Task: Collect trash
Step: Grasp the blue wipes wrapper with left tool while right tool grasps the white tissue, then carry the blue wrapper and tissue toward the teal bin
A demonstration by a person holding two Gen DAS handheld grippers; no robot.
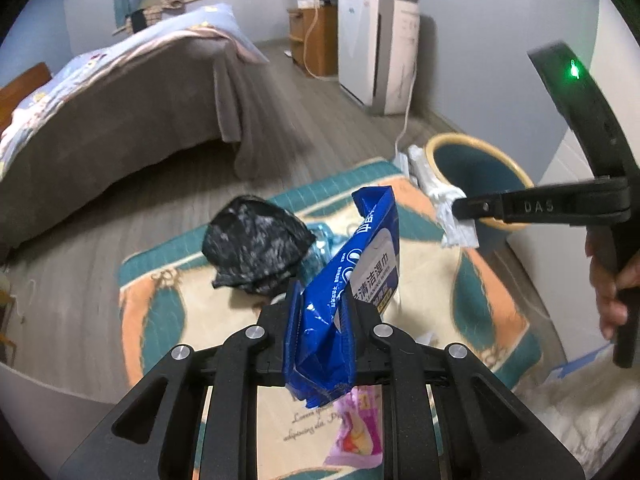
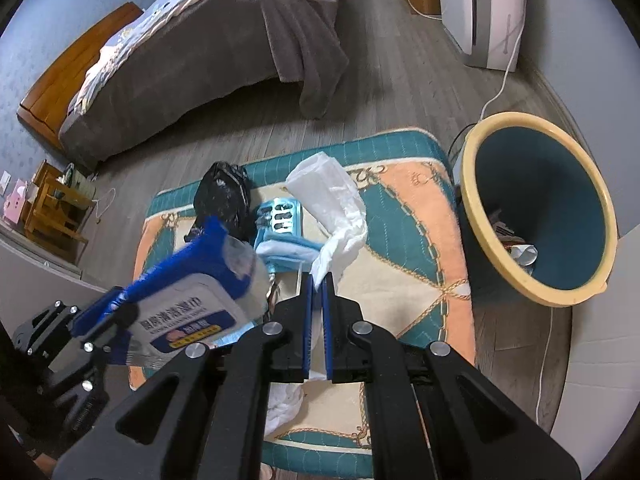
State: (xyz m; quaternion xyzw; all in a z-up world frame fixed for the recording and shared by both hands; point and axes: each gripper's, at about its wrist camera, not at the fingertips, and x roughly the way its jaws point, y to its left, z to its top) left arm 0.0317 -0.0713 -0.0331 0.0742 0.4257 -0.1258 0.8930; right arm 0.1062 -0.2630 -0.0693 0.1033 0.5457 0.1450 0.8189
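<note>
Presently, my inventory of the rug, taken left to right from the left wrist view.

Item one: a crumpled black plastic bag (image 1: 256, 244), at about 11 o'clock from my left gripper (image 1: 322, 300), lying loose on the patterned teal, peach and cream rug (image 1: 496, 308).

Item two: a light blue plastic packet with slotted openings (image 2: 280, 216), seen best from the right wrist, just beside the black bag at its 3 o'clock, also uncollected.

Item three: a glossy blue wet-wipes pouch with a white label (image 1: 352, 276), pinched between the left gripper's blue pads, lifted clear of the rug. Its upper half juts free toward 1 o'clock.

Item four: a small pink printed wrapper (image 1: 360, 432), on the rug at 6 o'clock, beneath the pouch.

Item five: a crumpled white tissue sheet (image 2: 336, 208), clamped in my right gripper (image 2: 319, 280), whose jaws are closed tight on its lower end; most of it hangs out ahead.

Item six: a dark teal round waste bin with a cream rim (image 2: 472, 184), at 2 o'clock off the rug's corner, some scraps already inside.

Risks, as I judge them: the slick pouch is held low and could slide out in a quick swing; the limp tissue may snag the rim and drape outside; both hands converging on the one bin could collide.
</note>
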